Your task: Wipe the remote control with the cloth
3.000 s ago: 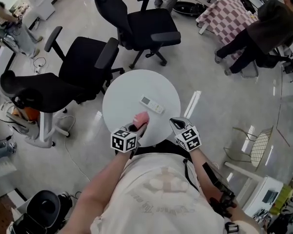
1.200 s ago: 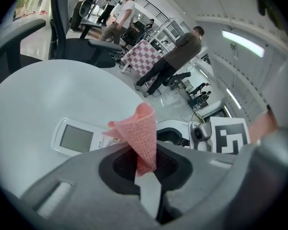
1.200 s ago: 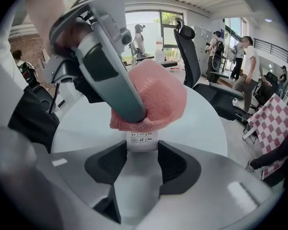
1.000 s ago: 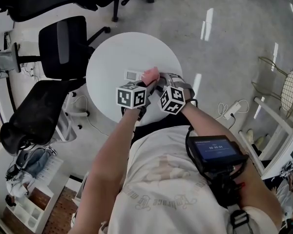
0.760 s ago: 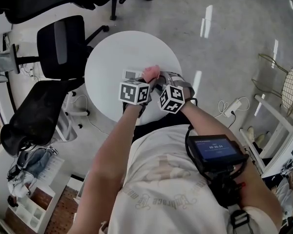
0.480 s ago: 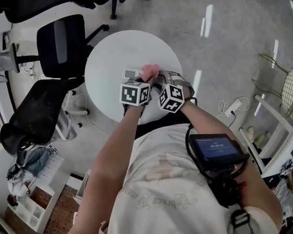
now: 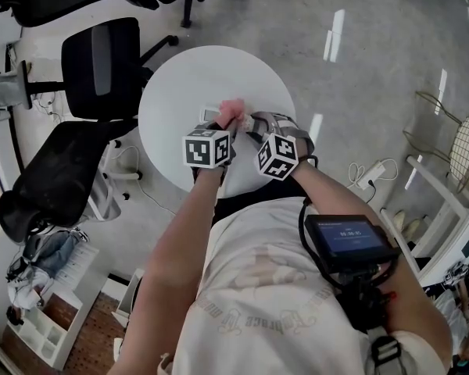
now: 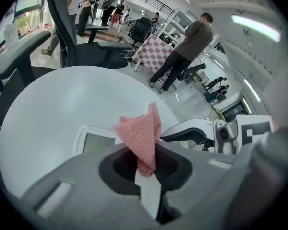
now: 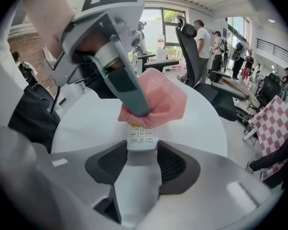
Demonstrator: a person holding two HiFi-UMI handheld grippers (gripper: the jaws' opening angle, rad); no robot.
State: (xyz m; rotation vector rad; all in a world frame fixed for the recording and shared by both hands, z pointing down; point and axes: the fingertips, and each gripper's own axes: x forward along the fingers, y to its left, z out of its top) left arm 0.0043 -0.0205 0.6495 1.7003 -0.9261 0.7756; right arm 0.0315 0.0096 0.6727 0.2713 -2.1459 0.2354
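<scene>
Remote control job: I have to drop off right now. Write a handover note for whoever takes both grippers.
Left gripper: shut on the pink cloth.
Right gripper: shut on the button end of the remote control, which lies on the white table.
The cloth sits on the remote's middle; the screen end is uncovered.
Done: both things gripped, cloth on the remote.
Left: wipe along the whole length, then release both.

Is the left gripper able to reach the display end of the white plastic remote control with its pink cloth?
Probably yes: the left gripper holds the pink cloth on the white remote control, whose display end beside it is bare.
</scene>
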